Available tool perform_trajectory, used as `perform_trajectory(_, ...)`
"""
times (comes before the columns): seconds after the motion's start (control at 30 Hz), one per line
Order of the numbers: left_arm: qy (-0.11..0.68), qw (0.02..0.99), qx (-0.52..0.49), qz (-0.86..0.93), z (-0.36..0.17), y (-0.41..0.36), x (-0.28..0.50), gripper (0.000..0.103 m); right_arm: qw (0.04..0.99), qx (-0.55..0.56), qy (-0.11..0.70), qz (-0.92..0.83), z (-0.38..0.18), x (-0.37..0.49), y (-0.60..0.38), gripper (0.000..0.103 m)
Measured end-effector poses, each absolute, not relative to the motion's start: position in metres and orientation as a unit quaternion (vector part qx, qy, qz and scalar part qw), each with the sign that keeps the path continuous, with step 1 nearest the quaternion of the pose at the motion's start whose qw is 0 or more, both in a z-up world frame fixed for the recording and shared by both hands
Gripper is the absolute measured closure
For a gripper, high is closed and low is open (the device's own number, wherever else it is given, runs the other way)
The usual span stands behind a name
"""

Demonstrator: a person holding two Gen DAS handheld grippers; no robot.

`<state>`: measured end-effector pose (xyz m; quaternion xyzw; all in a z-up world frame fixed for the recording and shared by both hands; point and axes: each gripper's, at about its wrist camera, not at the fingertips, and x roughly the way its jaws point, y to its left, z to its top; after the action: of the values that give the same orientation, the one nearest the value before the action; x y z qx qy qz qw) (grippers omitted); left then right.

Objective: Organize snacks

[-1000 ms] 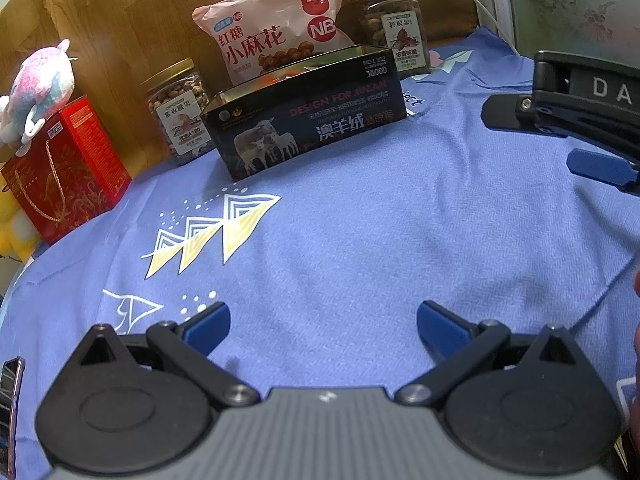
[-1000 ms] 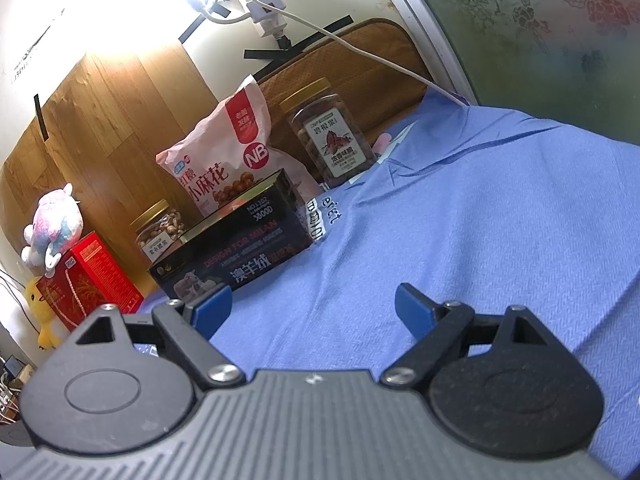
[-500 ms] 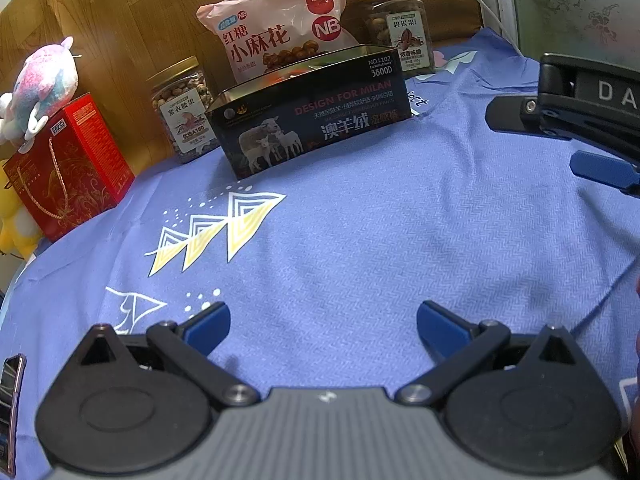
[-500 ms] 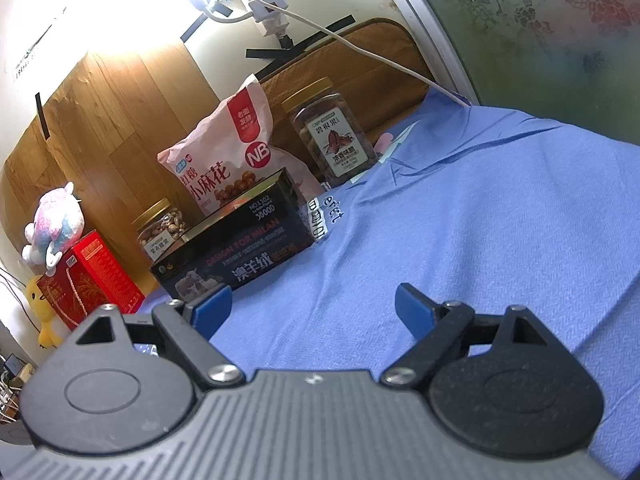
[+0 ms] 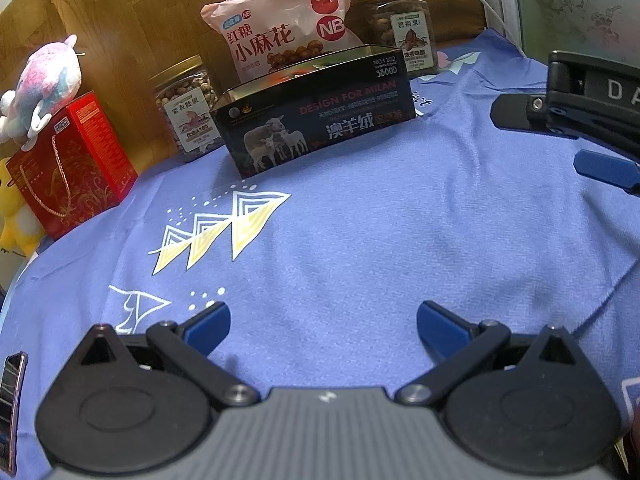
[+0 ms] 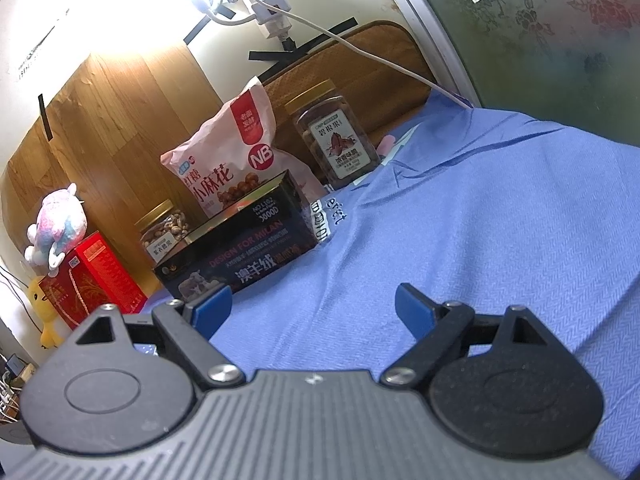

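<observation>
An open black tin box [image 5: 316, 112] [image 6: 240, 252] with sheep on its front stands at the back of the blue cloth [image 5: 340, 240]. Behind it lean a pink snack bag [image 5: 284, 28] [image 6: 232, 156], a nut jar on the left [image 5: 188, 108] [image 6: 164, 232] and a nut jar on the right [image 5: 404, 28] [image 6: 336, 136]. My left gripper [image 5: 323, 322] is open and empty above the cloth, well in front of the box. My right gripper [image 6: 312, 312] is open and empty; it also shows at the right edge of the left wrist view [image 5: 592, 120].
A red gift box [image 5: 68, 168] [image 6: 92, 280] with a plush toy [image 5: 48, 76] on it stands at the far left. A yellow plush [image 6: 44, 312] sits beside it. Wooden panel, wall, power strip and cable lie behind. A phone [image 5: 10, 400] lies at the left edge.
Both grippers have drifted slightly; the box and snacks shifted a little right and down in the left wrist view. Nothing was taken hold of.
</observation>
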<state>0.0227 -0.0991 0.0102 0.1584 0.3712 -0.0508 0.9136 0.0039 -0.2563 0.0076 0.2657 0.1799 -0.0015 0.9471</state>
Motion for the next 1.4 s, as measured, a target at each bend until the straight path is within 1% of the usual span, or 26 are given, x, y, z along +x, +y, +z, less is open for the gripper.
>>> perform_trajectory(0.47,0.372,0.915,0.151,-0.042,0.011,-0.096,0.022,0.000,0.948,0.262,0.178,0.003,0.009,0.004,-0.256,0.012)
perform_trajectory(0.97,0.364,0.922,0.129,-0.004,0.019,-0.073,0.032,0.000,0.950,0.257,0.175,0.013,0.013,0.004,-0.255,0.012)
perform_trajectory(1.4,0.357,0.928,0.104,0.031,0.027,-0.047,0.042,0.000,0.961,0.210,0.173,0.040,0.020,0.002,-0.233,0.012)
